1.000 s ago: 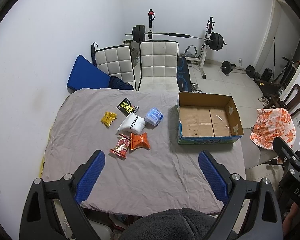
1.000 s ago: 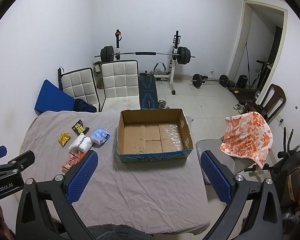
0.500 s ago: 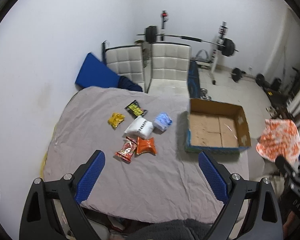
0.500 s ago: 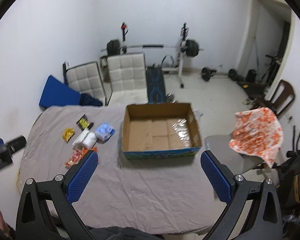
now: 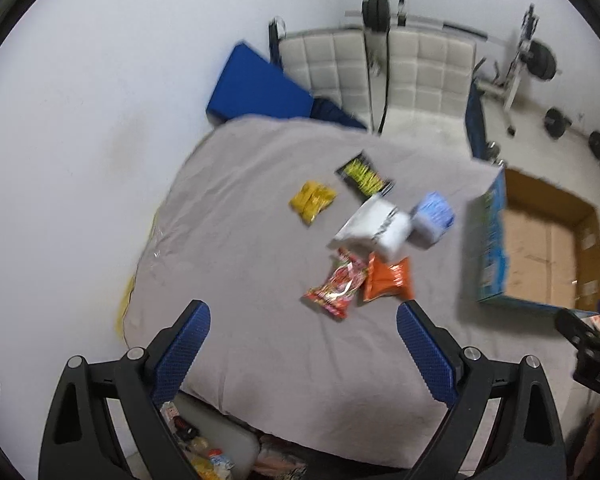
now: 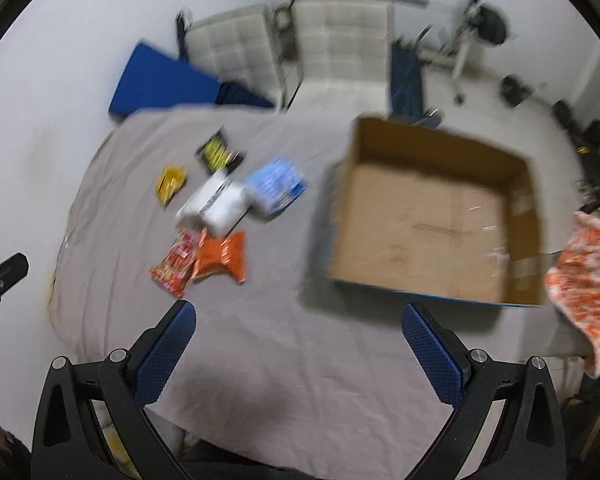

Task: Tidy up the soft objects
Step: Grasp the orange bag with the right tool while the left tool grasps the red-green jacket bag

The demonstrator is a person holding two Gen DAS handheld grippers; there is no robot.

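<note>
**Six soft packets on the table, box bare inside**

We hold both grippers above the near edge of the table (image 5: 260, 240), which is covered with a grey cloth. The left gripper (image 5: 302, 346) has its fingers spread wide with nothing between them; the right gripper (image 6: 300, 344) is the same, wide and holding nothing.

Starting at the left of the table, we see a yellow packet (image 5: 312, 201) lying alone. Just right of it and farther back is a black packet (image 5: 363, 174) with yellow print. Nearer to us, a red packet (image 5: 337, 284) and an orange packet (image 5: 388, 278) lie side by side, touching. Behind those two sits a white packet (image 5: 374, 224), and a pale blue packet (image 5: 434, 218) rests against its right side.

At the right of the table stands an open cardboard box (image 6: 432, 216), apart from the packets. We see only its bare brown floor and a strip of clear tape; no packet lies in it.
</note>
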